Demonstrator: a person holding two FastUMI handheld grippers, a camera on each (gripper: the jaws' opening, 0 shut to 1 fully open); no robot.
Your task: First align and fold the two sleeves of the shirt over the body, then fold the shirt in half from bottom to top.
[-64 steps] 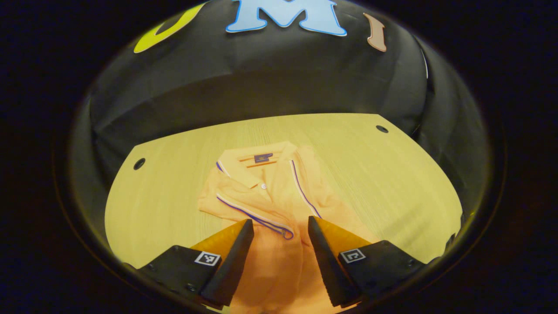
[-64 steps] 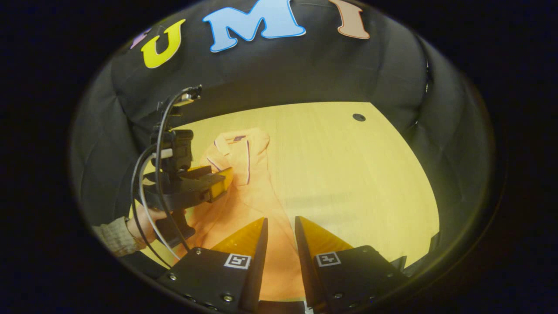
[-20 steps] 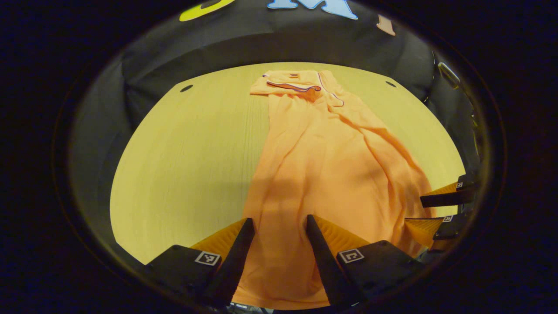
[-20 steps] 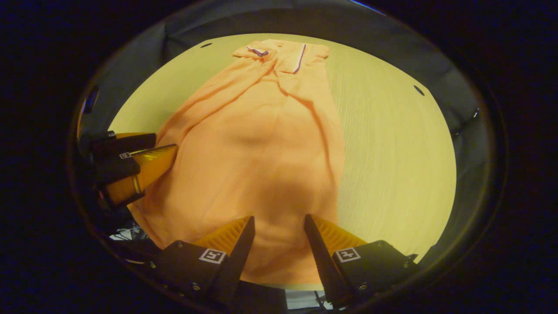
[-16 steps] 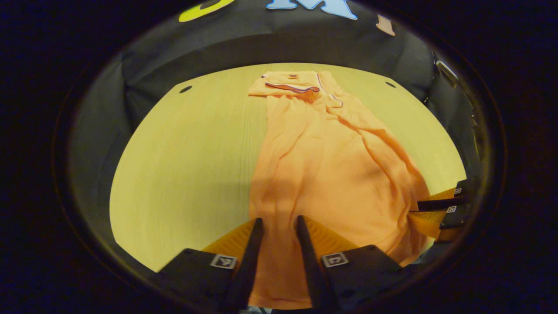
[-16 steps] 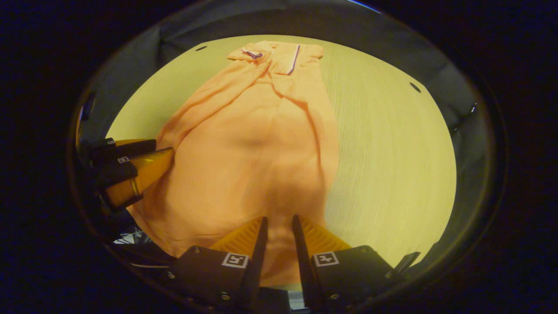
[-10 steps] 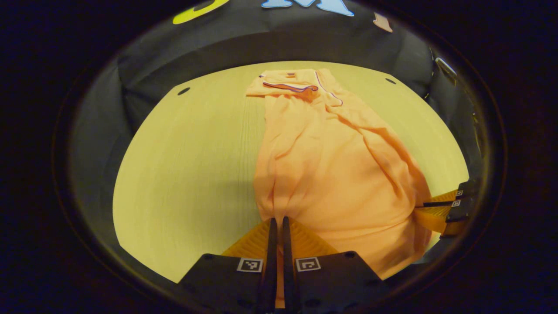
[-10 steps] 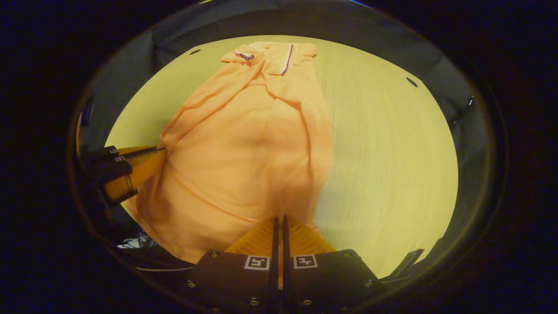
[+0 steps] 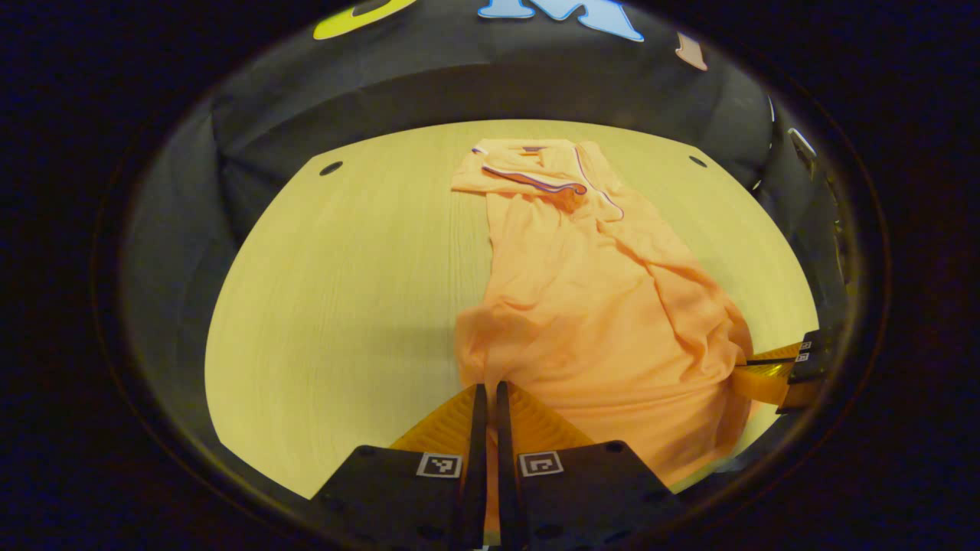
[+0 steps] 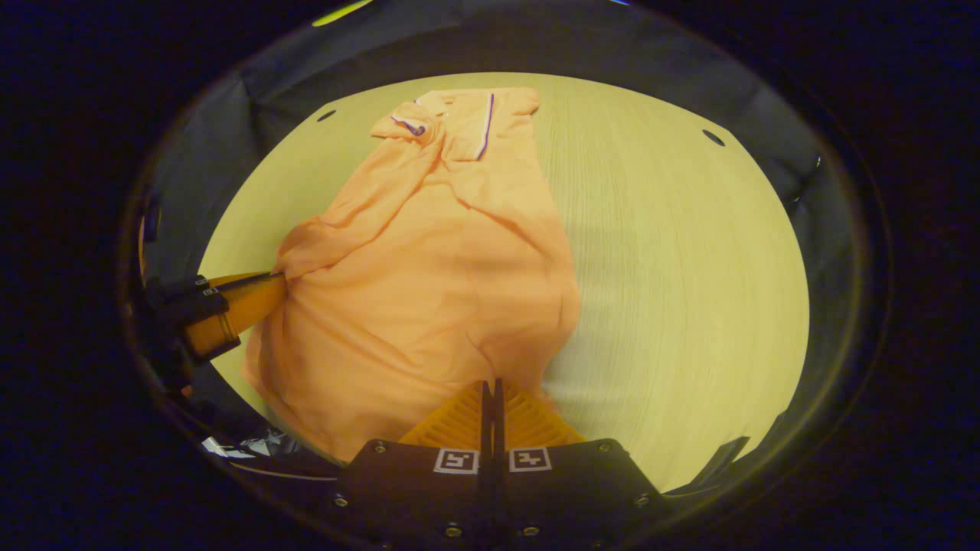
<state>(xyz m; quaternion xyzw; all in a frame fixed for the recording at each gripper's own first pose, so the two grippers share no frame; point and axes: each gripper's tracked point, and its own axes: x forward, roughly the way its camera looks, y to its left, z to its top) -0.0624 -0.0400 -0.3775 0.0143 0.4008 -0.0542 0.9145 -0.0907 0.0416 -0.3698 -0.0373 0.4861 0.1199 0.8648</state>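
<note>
Both grippers now clamped on shirt hem, hem lifted, cloth bunched

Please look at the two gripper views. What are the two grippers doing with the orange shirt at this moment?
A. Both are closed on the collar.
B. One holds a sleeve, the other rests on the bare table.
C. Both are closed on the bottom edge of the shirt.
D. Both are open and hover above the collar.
C: the left gripper and the right gripper each pinch the bunched lower edge of the shirt, far from the collar.
</note>
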